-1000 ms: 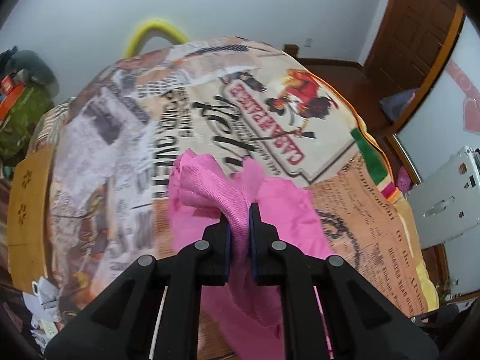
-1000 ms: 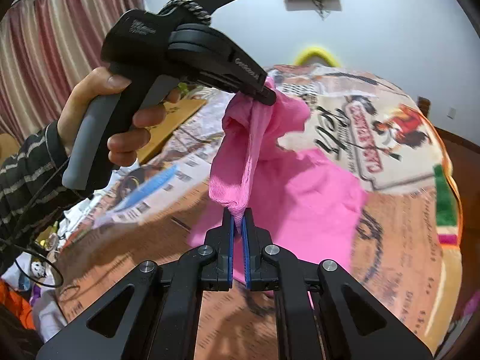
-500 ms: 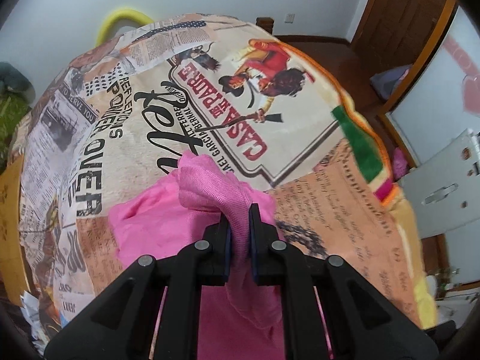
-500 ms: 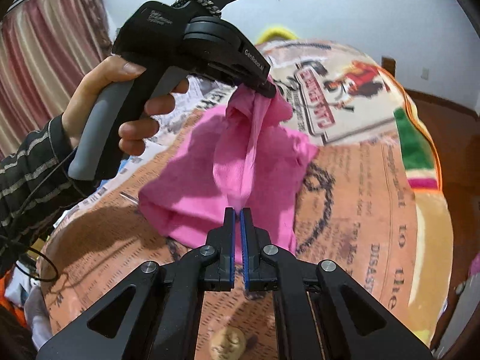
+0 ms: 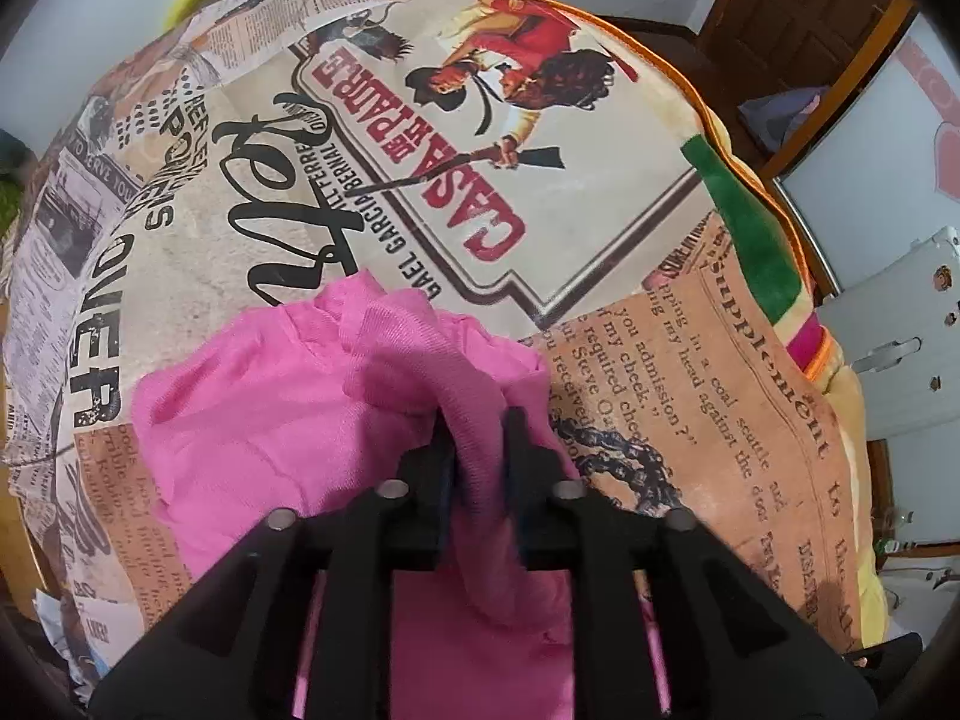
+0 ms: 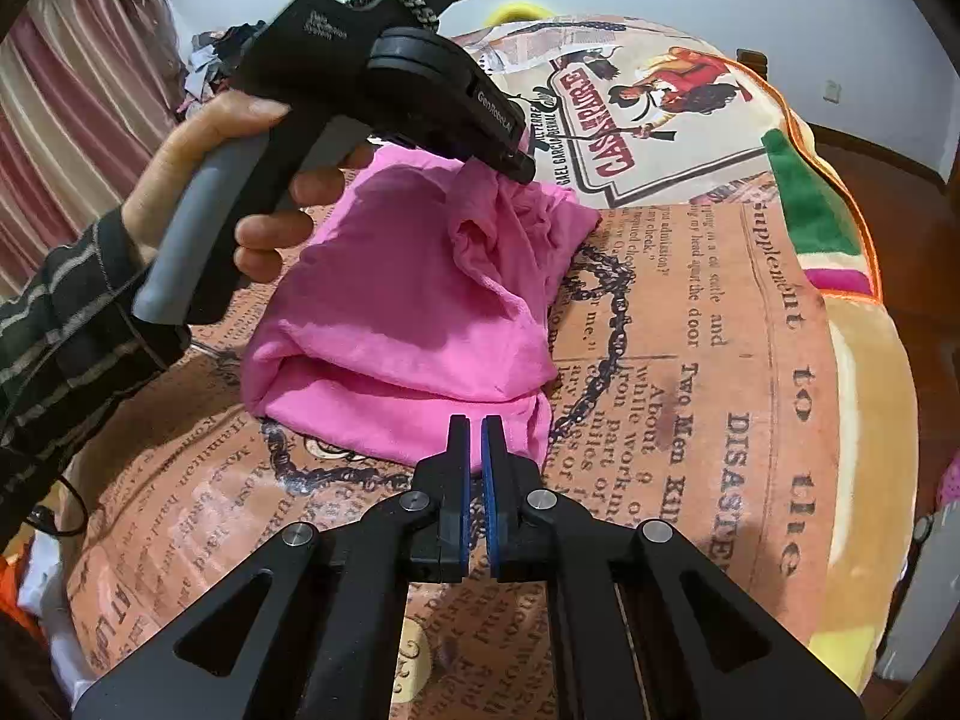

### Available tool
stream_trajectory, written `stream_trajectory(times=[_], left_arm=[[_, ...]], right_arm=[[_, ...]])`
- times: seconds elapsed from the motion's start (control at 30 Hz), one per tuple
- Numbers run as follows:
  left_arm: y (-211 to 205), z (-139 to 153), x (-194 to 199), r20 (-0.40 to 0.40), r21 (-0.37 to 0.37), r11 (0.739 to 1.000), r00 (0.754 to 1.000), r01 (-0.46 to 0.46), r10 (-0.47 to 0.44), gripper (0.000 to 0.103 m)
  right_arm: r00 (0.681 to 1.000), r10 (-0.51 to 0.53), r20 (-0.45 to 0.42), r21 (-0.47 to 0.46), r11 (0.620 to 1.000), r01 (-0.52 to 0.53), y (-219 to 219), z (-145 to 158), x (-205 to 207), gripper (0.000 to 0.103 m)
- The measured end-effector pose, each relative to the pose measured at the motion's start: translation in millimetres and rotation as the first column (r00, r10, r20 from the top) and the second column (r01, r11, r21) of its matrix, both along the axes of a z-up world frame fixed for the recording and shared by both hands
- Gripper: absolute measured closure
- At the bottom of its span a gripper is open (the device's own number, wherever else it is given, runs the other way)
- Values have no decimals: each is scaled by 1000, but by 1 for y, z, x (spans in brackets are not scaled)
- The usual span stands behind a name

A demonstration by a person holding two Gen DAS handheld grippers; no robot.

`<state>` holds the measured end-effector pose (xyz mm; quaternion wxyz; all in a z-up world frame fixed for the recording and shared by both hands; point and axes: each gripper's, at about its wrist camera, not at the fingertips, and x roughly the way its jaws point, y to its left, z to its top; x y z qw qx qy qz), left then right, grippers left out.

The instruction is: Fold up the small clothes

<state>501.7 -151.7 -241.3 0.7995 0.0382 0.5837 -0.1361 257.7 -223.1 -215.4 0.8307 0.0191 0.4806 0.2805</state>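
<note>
Pink garment (image 6: 414, 312) lies folded over on printed blanket (image 6: 690, 360) of bed. Left gripper (image 5: 477, 432) fingers just opening, fabric ridge between them, pads no longer pinching. Right gripper (image 6: 475, 438) closed, empty. Advice: release fully, withdraw without dragging fold.

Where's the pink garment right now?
The pink garment lies folded over on the printed blanket, centre-left in the right wrist view, just ahead of the right gripper. A bunched strip of it runs between the left gripper fingers.
</note>
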Motion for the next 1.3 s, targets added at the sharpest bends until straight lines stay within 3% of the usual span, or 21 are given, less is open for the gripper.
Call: stream_trajectory(times=[0.1,0.23,0.47,0.6,0.7,0.9,1.03,1.13,1.23,1.3], left_arm=[[6,17,-7,53,-11,1000,999,-1,2,46],[20,43,-26,123,7,1000,992,15,-15,43],[58,64,-103,204,104,993,977,48,-69,34],[75,61,-138,191,98,994,979,50,-68,29],[82,54,-159,153,62,997,987,40,-49,29],[79,34,-192,91,7,1000,996,27,-28,26],[65,20,-203,83,40,998,996,39,-42,26],[60,17,-202,123,78,997,992,2,-12,26],[63,20,-199,151,71,997,988,-32,21,43],[66,22,-198,157,57,998,987,-34,25,61]], right_arm=[[1000,-11,-12,-12,1000,11,0,-1,5,91],[1000,-23,-6,-33,999,23,0,0,15,78],[997,-39,-62,-48,998,36,3,-16,48,77],[993,-18,-116,-41,999,14,11,-29,56,77],[994,-4,-107,-49,999,-1,15,-30,52,96],[999,-5,-39,-32,999,4,11,-6,38,97],[1000,-7,-8,-29,1000,7,9,9,30,98],[1000,-12,0,-18,1000,12,9,15,26,98],[1000,-15,1,-13,1000,15,6,17,22,98],[1000,-19,-5,0,1000,19,5,18,19,98]])
